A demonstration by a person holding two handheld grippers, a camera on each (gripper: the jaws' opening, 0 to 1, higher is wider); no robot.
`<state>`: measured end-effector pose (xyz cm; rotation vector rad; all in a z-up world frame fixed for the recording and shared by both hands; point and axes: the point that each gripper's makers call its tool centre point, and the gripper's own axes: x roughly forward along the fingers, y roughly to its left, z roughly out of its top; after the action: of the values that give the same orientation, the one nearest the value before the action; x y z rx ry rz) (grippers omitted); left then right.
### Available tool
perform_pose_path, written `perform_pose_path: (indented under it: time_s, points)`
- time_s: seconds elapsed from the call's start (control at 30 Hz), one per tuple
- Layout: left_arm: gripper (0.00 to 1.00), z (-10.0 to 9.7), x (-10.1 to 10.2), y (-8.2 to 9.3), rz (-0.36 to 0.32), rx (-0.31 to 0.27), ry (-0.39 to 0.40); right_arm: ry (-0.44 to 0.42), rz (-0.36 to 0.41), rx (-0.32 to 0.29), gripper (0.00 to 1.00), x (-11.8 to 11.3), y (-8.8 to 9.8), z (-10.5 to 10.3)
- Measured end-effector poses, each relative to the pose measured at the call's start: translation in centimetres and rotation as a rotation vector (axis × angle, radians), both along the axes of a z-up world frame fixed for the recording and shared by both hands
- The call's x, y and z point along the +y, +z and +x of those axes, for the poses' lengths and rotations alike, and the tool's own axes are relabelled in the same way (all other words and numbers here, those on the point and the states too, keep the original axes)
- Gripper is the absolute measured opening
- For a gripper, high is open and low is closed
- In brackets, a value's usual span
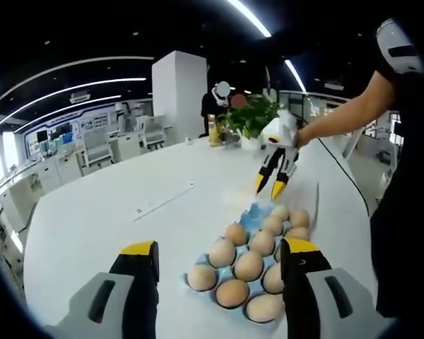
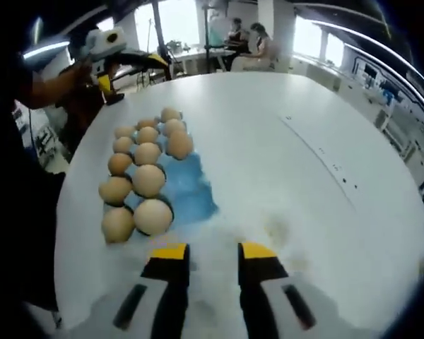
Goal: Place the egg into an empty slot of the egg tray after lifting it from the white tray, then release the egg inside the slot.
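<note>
In the left gripper view the left tool (image 1: 219, 258) sits low over the white surface (image 1: 99, 219), its two yellow-tipped jaws spread wide with nothing between them. Just ahead of and between those jaws lies the blue egg tray (image 1: 254, 217), most of its slots filled with brown eggs (image 1: 248, 265). The near rows are full, and bare blue shows at the far end of the tray. Beyond the tray, the right tool (image 1: 270, 186) hangs above the surface with its tips pointing down and toward the tray's far end. It is held by a person's hand (image 1: 302, 135) on an outstretched bare arm that comes in from the right. Its jaws look nearly together, and nothing is visible between them.

In the right gripper view the right tool (image 2: 213, 251) hovers over the white tray (image 2: 261, 233), a pale, hazy patch hard to tell from the surface; its jaws stand narrowly apart and carry no egg. The egg tray (image 2: 191, 191) lies just beyond and to the left, with open blue slots along the side nearest the tool and eggs (image 2: 153, 216) in the other rows. At the far end of the egg tray the left tool (image 2: 104, 85) is held up by a hand (image 2: 81, 74). Whether an egg lies in the white tray cannot be told.
</note>
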<state>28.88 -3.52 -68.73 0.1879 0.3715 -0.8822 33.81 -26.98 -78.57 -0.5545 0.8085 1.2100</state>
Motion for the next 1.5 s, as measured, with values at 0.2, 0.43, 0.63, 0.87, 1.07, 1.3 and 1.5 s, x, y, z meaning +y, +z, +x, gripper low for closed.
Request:
perform_pose_path:
  time_s: [0.2,0.43,0.63,0.87,1.07,1.3,1.5]
  points:
    - [0.71,-0.1,-0.2,0.0,-0.004,0.001,-0.003,-0.032,-0.031,-0.007,0.27,-2.4,-0.3,-0.1]
    - [0.7,-0.4,0.1,-0.1,-0.001,0.003,0.002,-0.045,-0.063,-0.018,0.27,-4.3,-0.2,-0.4]
    - [0.7,-0.4,0.2,0.0,-0.002,0.003,0.01,-0.078,-0.114,-0.056,0.27,-7.1,-0.2,0.1]
    - [0.7,-0.4,0.0,-0.1,0.0,0.008,0.004,-0.124,-0.157,-0.088,0.27,-10.3,0.5,0.8]
    - [0.7,-0.3,-0.3,-0.1,-0.005,0.006,0.002,-0.165,-0.203,-0.103,0.28,-13.1,0.6,1.5]
    - [0.7,-0.2,-0.2,-0.1,-0.004,0.007,0.006,-0.159,-0.268,-0.085,0.29,-14.7,0.1,1.8]
    - [0.7,-0.2,0.0,-0.1,-0.001,0.008,0.009,-0.149,-0.285,-0.07,0.29,-14.7,-0.2,2.0]
